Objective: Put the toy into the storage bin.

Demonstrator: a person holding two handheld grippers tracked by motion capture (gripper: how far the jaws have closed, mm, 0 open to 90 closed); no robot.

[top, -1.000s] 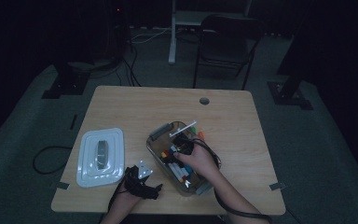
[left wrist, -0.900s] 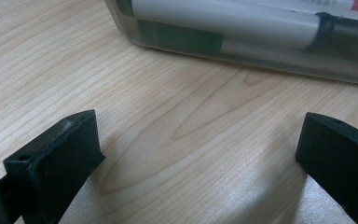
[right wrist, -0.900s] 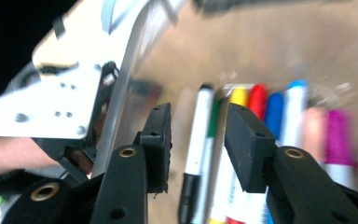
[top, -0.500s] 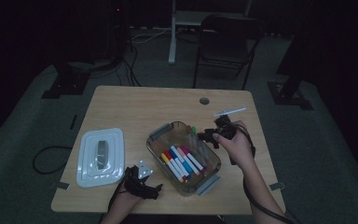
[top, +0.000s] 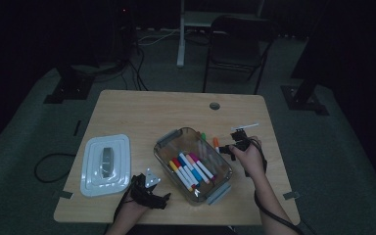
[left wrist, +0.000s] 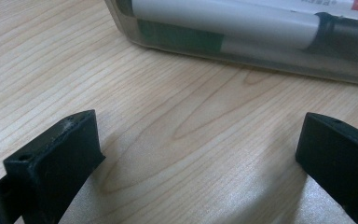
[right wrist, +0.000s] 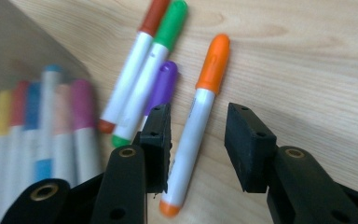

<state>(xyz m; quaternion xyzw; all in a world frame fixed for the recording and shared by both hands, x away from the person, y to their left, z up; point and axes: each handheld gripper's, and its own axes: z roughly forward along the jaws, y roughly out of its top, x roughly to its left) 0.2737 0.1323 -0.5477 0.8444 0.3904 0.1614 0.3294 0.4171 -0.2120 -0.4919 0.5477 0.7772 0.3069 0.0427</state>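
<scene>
Right gripper [right wrist: 198, 140] moved from box [top: 162, 142] to orange marker [right wrist: 200, 112]; jaws closing, astride it, ungripped; left gripper [left wrist: 196, 154] gaping.

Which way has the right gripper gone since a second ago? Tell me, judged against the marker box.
Yes. The right gripper has left its spot over the clear marker box and now stands off the box's right side, jaws astride the orange marker.

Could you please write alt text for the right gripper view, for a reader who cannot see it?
The right gripper straddles an orange-capped marker lying on the wooden table, its black jaws open and not pressing on it. Purple, green and red-brown markers lie alongside, and blurred markers fill a clear box at left.
</scene>
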